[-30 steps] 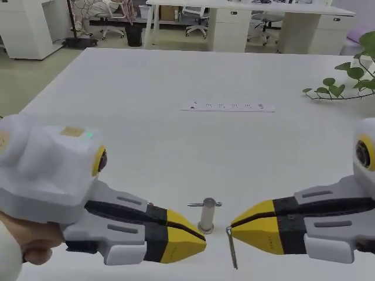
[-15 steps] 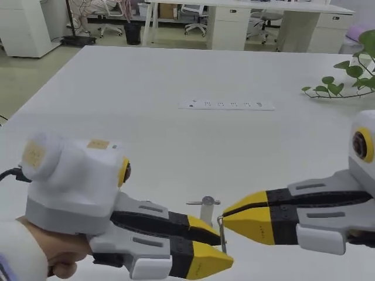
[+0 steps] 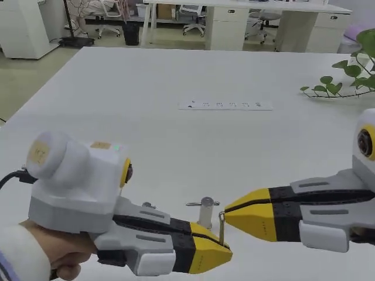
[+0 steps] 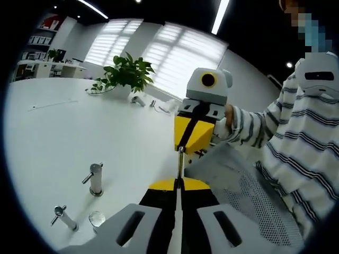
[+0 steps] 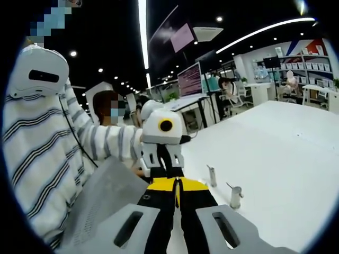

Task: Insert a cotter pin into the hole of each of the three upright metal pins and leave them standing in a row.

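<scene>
Power strip (image 3: 227, 106), plant (image 3: 354, 72) beyond upright pin (image 3: 205, 212).

We look across a broad white table (image 3: 117, 105) with a power strip (image 3: 227, 106) toward its far edge and a leafy plant (image 3: 345, 76) at its right edge; beyond stand white desks (image 3: 228, 26) and office chairs (image 3: 193, 13) on a pale floor (image 3: 23, 82). Behind the plant we see wide windows (image 4: 169, 58) with blinds, and strip lights (image 5: 142, 26) run along a dark ceiling (image 5: 106, 32) above a lit monitor (image 5: 190, 79) and shelves (image 5: 312, 63).
</scene>
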